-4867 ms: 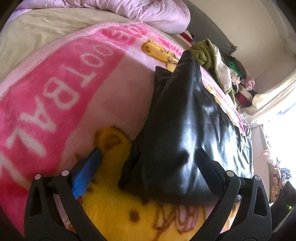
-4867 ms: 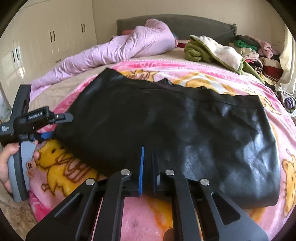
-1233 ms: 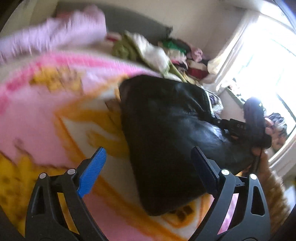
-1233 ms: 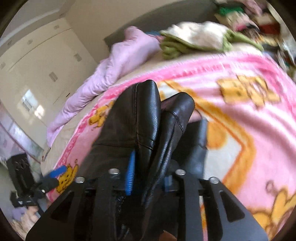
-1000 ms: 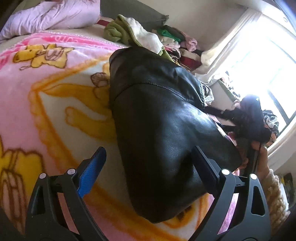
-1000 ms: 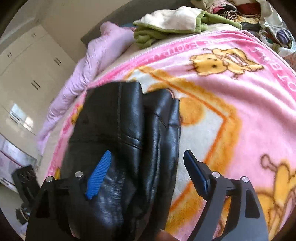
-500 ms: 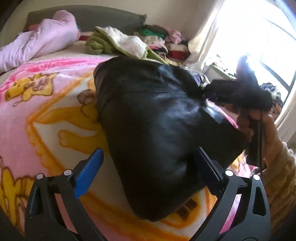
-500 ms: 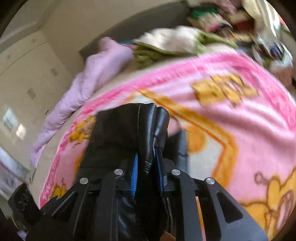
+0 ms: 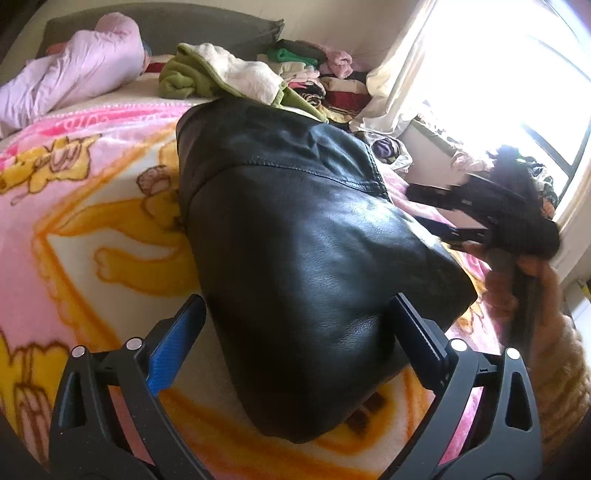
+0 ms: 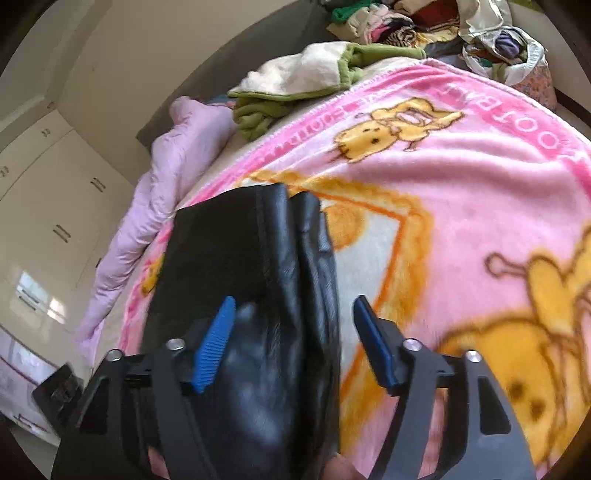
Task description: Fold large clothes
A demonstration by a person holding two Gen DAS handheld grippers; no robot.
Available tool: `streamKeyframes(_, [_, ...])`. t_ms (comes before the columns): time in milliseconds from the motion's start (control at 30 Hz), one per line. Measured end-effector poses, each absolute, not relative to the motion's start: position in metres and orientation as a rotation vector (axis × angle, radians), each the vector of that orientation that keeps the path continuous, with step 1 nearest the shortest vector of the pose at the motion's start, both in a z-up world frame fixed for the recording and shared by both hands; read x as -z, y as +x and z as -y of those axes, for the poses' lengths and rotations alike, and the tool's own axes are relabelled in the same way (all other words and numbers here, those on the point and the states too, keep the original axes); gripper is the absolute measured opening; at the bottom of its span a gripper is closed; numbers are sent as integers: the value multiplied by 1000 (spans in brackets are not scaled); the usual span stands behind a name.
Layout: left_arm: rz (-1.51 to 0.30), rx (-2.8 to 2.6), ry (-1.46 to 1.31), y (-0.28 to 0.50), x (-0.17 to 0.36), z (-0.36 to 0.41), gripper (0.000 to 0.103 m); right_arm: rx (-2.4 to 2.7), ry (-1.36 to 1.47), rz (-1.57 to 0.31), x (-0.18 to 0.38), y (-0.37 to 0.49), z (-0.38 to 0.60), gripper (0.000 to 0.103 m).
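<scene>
The black leather garment (image 9: 306, 258) lies folded into a thick bundle on the pink cartoon blanket (image 9: 74, 206) that covers the bed, its stitched seam running across the upper part and its rounded folded end nearest my left side. From my right wrist the same garment (image 10: 258, 280) shows as stacked layers, the folded edges running away from me in two ridges. My left gripper (image 9: 295, 332) stands wide apart around the near end of the bundle, the blue pad (image 9: 173, 350) over bare blanket on one side and the dark pad (image 9: 417, 347) at the leather's other flank; I cannot tell whether that pad touches it, and nothing is pinched. My right gripper (image 10: 291, 343) has its jaws opening, with the folded edge of the leather between them and the blue pad (image 10: 214, 350) over the leather, the other finger (image 10: 373, 350) clear of it above the blanket. In the left wrist view my right gripper (image 9: 491, 210) shows dark against the bright window (image 9: 517, 74), held by my hand (image 9: 532, 266) in a knitted sleeve (image 9: 561, 350). Beyond the garment lie a green and cream piece of clothing (image 9: 221, 74), a lilac quilt (image 9: 70, 81) and a heap of mixed clothes (image 9: 317, 77) by the headboard (image 9: 166, 18). White wardrobe doors (image 10: 48, 206) stand to one side of the bed.
</scene>
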State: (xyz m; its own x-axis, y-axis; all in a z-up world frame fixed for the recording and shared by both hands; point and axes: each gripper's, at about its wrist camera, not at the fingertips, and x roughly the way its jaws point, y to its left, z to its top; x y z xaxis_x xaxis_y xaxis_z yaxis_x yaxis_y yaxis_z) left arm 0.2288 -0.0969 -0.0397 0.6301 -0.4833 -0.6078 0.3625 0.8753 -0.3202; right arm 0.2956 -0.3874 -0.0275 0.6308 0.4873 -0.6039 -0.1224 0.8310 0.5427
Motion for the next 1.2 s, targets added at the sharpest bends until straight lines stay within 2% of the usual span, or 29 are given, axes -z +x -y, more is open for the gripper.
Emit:
streamKeyframes(100, [-735, 483, -153, 225, 38, 100, 92, -388, 496, -824, 22, 269, 390, 80])
streamKeyframes(233, [-718, 475, -124, 222, 35, 102, 92, -424, 525, -890, 32, 249, 388, 81])
streamKeyframes(267, [-719, 474, -124, 222, 35, 102, 92, -422, 528, -903, 36, 248, 387, 78])
streamKeyframes(300, [-720, 476, -126, 222, 36, 102, 92, -419, 531, -909, 40, 245, 385, 39])
streamKeyframes(333, [-724, 476, -124, 222, 36, 102, 92, -433, 549, -896, 41, 242, 384, 30])
streamKeyframes(400, [-714, 471, -112, 219, 34, 102, 92, -418, 538, -848, 34, 233, 381, 25])
streamKeyframes(467, [-712, 474, -108, 218, 33, 100, 93, -407, 492, -802, 27, 221, 376, 24])
streamKeyframes(633, [-720, 464, -78, 216, 33, 104, 93, -318, 342, -797, 38, 214, 365, 27])
streamKeyframes(733, [-726, 471, -78, 213, 33, 105, 93, -266, 281, -760, 36, 207, 357, 39])
streamKeyframes(800, [-724, 470, -70, 211, 32, 106, 93, -225, 247, -741, 35, 202, 354, 56])
streamKeyframes(833, [-722, 470, -69, 210, 31, 106, 93, -214, 239, -734, 35, 200, 354, 59])
streamKeyframes(1200, [-729, 445, -82, 202, 27, 102, 93, -205, 243, -752, 37, 192, 357, 67])
